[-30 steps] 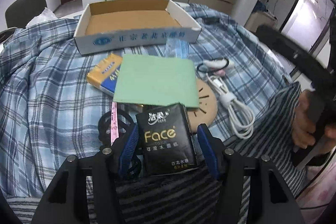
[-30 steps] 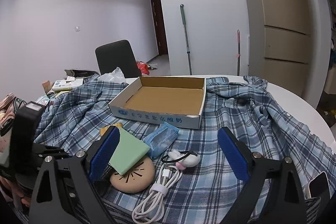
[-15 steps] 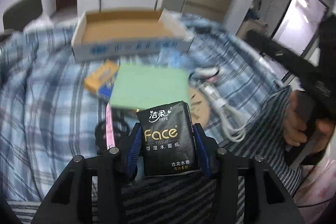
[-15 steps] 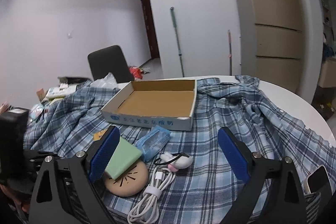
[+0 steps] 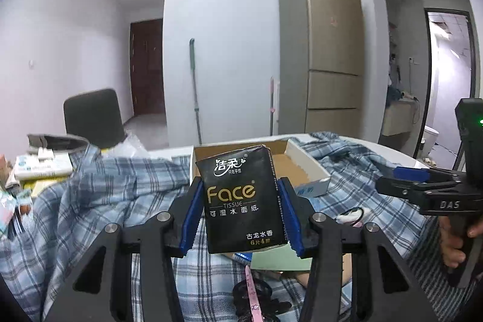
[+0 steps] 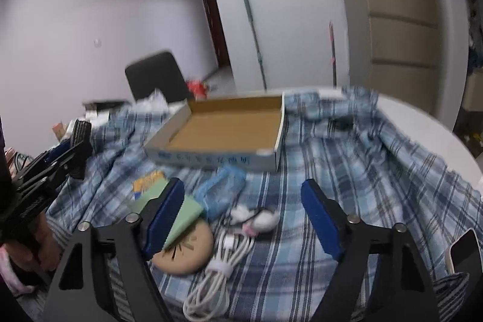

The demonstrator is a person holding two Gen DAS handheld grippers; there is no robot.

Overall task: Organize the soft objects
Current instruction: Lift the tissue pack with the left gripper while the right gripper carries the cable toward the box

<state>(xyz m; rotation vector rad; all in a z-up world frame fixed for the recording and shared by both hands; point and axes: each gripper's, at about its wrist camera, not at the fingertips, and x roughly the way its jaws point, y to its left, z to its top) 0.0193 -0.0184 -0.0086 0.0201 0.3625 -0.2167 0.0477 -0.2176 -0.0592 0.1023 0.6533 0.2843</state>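
The left hand-held gripper [image 5: 240,213] is clamped on a black tissue pack [image 5: 241,198], its blue pads pressing the pack's two long sides. The pack stands upright between them, lifted clear of the plaid cloth [image 5: 99,201] that covers the bench, and in the left wrist view it partly hides the cardboard box [image 5: 299,168] behind it at 12 o'clock.

The right hand-held gripper [image 6: 243,216] is spread wide with nothing between its pads. It hangs above the clutter on the cloth: a white coiled cable [image 6: 217,276] at 6 o'clock, a small white and pink item [image 6: 256,219] near the centre, a round tan coaster [image 6: 184,252] at 7 o'clock with a green sheet [image 6: 181,216] lying over it, and a clear blue pouch [image 6: 220,192] just beyond. An orange and blue pack [image 6: 148,183] sits at 10 o'clock. The open cardboard box lies farther off at 12 o'clock, its brown floor bare. A phone [image 6: 463,252] rests at 4 o'clock.
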